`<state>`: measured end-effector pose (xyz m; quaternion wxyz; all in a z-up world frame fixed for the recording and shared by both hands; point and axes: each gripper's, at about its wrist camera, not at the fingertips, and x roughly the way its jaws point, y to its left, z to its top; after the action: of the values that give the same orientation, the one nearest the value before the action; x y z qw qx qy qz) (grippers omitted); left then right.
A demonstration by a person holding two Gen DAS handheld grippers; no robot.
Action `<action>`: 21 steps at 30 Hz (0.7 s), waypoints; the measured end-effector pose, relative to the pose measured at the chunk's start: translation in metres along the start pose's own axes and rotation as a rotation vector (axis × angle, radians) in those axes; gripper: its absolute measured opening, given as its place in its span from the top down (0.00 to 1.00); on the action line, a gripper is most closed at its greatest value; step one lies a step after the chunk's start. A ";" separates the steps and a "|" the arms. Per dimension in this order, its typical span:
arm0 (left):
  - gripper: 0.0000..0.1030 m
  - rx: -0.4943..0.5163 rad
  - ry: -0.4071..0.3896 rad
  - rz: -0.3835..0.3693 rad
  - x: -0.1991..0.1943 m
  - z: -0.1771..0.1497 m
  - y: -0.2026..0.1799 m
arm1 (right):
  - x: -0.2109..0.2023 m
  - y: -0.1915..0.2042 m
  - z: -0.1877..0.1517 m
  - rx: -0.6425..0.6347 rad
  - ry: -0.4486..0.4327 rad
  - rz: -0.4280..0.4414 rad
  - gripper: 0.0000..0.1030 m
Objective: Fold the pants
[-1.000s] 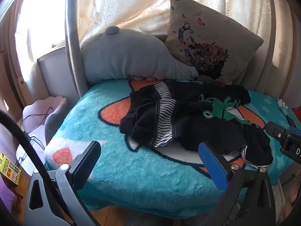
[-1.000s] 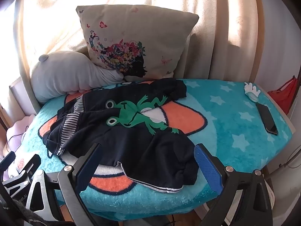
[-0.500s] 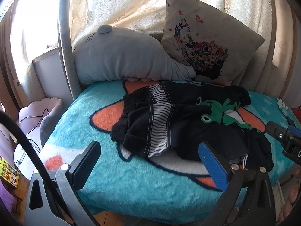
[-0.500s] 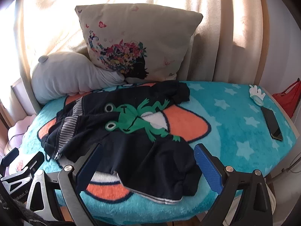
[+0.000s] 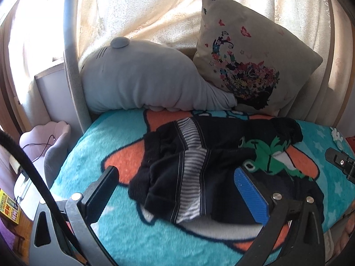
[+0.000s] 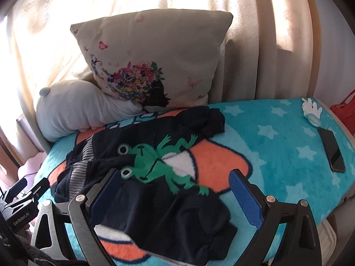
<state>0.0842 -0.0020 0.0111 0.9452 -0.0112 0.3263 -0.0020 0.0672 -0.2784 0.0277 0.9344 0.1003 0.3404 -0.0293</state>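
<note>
Crumpled black pants (image 5: 213, 168) with a green frog print and a striped waistband lie on a turquoise blanket (image 5: 93, 146). They also show in the right wrist view (image 6: 155, 177). My left gripper (image 5: 175, 175) is open and empty, hovering over the waistband end. My right gripper (image 6: 175, 179) is open and empty, hovering over the leg end near the front edge. The right gripper's body (image 5: 341, 164) shows at the right edge of the left view, and the left gripper's body (image 6: 24, 199) at the left edge of the right view.
A grey plush pillow (image 5: 142, 82) and a floral cushion (image 5: 250, 66) lean against the curtain behind. A black phone (image 6: 332, 153) and a white glove toy (image 6: 311, 109) lie at the blanket's right end. A pink chair (image 5: 51, 141) stands left of the bed.
Both grippers have moved forward toward the pants, which now look larger and sit between the fingers. Both stay open.
</note>
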 end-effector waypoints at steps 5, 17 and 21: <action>0.00 -0.049 0.061 -0.086 0.037 0.029 0.008 | 0.030 -0.030 0.029 0.062 0.055 0.128 0.04; 0.03 -0.087 0.197 -0.207 0.140 0.084 -0.017 | 0.169 -0.092 0.106 0.156 0.257 0.206 0.36; 0.05 -0.056 0.235 -0.231 0.161 0.087 -0.040 | 0.208 -0.097 0.109 0.178 0.326 0.208 0.50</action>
<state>0.2644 -0.0425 -0.0188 0.8934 -0.0747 0.4309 -0.1026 0.2834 -0.3936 -0.0403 0.8525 0.2205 0.4709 0.0539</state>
